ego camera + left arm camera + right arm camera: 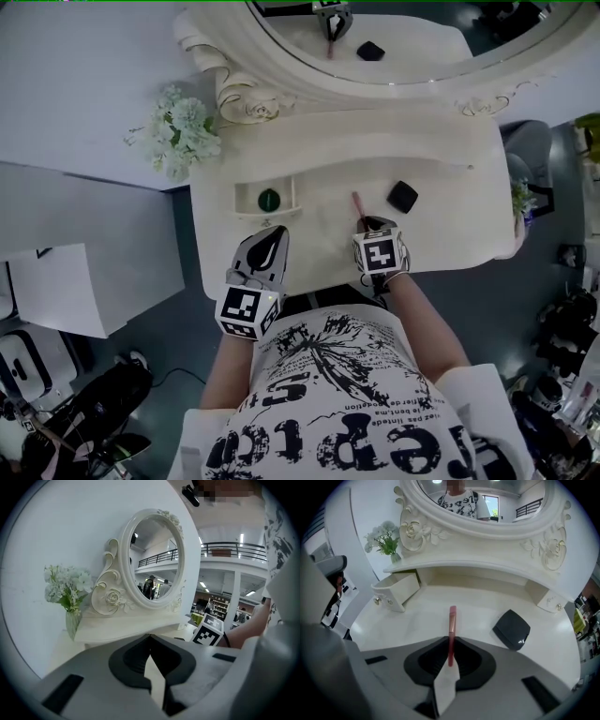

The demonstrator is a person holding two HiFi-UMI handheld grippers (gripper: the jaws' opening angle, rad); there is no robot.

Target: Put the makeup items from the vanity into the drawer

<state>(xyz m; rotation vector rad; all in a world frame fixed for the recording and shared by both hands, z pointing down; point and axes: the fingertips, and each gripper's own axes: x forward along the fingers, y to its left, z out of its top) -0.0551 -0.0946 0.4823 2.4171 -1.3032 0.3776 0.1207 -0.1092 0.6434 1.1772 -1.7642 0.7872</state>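
grasp step: right gripper (451, 644) clamped on pink makeup stick (452, 618) near the front edge of the vanity top (417, 618); left gripper (150, 637) closed, empty. next, i judge: lift, carry left to the open drawer (396, 591) at back left; black compact (512, 629) waits.

Tongs (450, 644) tight on pink makeup stick (452, 620)

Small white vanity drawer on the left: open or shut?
Open: the small white drawer juts out, a round dark green item visible inside.
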